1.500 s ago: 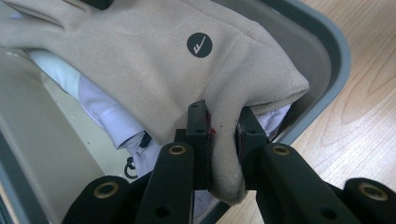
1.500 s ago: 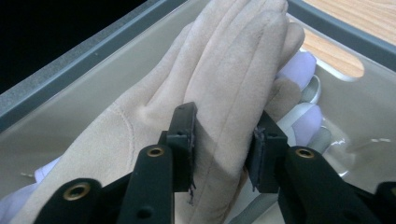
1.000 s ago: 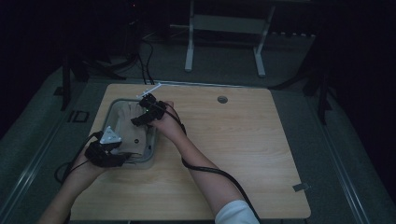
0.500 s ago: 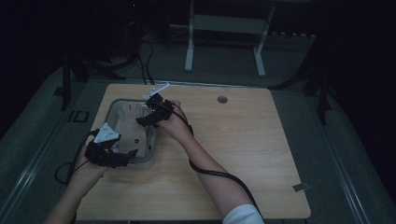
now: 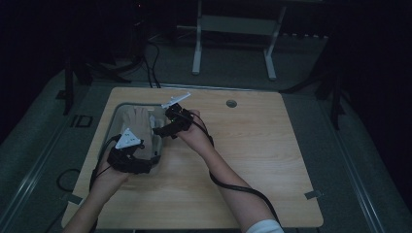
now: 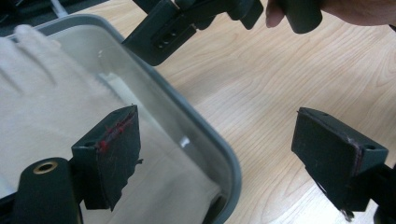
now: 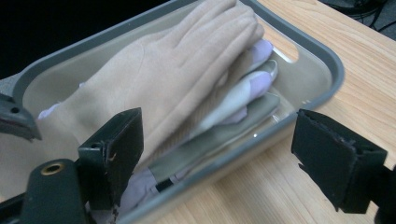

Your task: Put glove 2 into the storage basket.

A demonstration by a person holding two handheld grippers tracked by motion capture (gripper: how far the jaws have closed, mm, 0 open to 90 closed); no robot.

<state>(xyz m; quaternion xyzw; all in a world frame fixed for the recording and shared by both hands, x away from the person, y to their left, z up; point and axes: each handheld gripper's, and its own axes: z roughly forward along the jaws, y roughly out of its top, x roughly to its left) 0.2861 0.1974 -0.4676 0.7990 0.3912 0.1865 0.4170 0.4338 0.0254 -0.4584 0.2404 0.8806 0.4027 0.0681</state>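
Your left gripper [image 6: 215, 154] has just been opening and now stands released astride the tray [image 6: 201, 135] rim. The right gripper [image 7: 215, 158] is released too, straddling the near wall. Between them, the tan glove [image 7: 159, 79] hides most of the pale gloves [image 7: 243, 93] under it, on the desk [image 5: 252, 160].

The room is dim, its far side sunk in near-black shadow, and the light falls mostly on a pale wood-grain tabletop [image 5: 252, 160] with rounded corners and a small round grommet [image 5: 231, 103] near its far edge. Around it lies grey carpeted floor [image 5: 369, 160], with a light metal frame stand [image 5: 233, 29] on two legs beyond the far edge. Dark cables [image 5: 150, 63] trail over the floor at the far left, beside black stand legs [image 5: 68, 82].
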